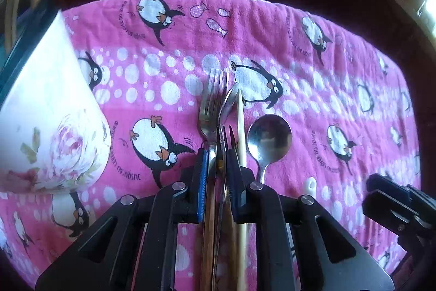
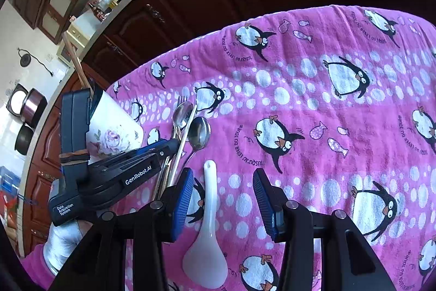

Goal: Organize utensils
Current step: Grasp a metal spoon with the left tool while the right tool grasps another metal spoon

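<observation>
Near the middle of the surface, on the pink penguin towel (image 1: 313,72), the left claw (image 1: 218,171) is clamped narrow on a bundle of utensils: a fork (image 1: 211,102), a metal spoon turned on edge (image 1: 227,105) and what looks like a second fork, all pointing toward the far edge. A pale chopstick (image 1: 241,132) runs just outside its right finger, touching the bundle, and I cannot tell whether it is truly pinched. A round metal soup spoon (image 1: 269,138) lies loose just beside it. Toward the left edge stands a white floral cup (image 1: 54,127) with wooden sticks rising from it, likely the holder. The right claw (image 2: 223,198) hangs wide open, straddling a white ceramic spoon (image 2: 208,222) that lies on the towel with its bowl toward the near edge. To do this well, I judge the left grip should stay firm and level so nothing slides out, lifting clear before tilting the handles down into the cup; the right should close on the ceramic spoon's slim handle, gently, since it is smooth.
</observation>
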Available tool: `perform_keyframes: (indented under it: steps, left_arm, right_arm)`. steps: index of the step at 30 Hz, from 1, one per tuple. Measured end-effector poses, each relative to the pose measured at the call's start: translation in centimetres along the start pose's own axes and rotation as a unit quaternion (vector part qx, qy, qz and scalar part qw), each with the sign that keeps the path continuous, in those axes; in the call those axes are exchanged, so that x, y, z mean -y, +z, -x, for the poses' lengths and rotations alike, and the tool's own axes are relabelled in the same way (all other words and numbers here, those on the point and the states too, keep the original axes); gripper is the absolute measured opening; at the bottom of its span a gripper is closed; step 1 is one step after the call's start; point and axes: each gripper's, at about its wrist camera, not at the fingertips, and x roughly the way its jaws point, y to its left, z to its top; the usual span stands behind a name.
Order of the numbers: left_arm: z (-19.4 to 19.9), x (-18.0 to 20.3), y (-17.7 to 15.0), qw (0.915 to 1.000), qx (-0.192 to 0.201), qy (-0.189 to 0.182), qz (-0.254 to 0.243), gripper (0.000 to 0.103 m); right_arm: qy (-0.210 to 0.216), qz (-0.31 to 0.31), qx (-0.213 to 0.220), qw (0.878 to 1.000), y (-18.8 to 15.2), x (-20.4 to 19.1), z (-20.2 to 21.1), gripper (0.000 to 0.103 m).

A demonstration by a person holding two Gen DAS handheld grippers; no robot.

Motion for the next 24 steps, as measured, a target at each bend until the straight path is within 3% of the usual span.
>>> perform_keyframes:
  steps: [2, 13, 24]
  left_arm:
    - [0.7, -0.6, -0.2, 0.9998, 0.002, -0.015, 0.011, 0.003]
    - [5.9, -4.2, -5.6, 0.9979, 0.001, -0.052, 0.039, 0.003]
    - [7.4, -8.9, -11.5, 0.9950, -0.028, -0.036, 0.089, 0.003]
  right_arm:
    - [0.003, 0.004, 0.001, 1.000, 0.1, -0.3, -0.1, 0.045]
    - [0.007, 0.038, -0.016, 0.999, 1.5, -2.1, -3.3, 0.045]
    - [0.006, 0.073, -0.034, 0.997, 3.2, -3.1, -7.2, 0.045]
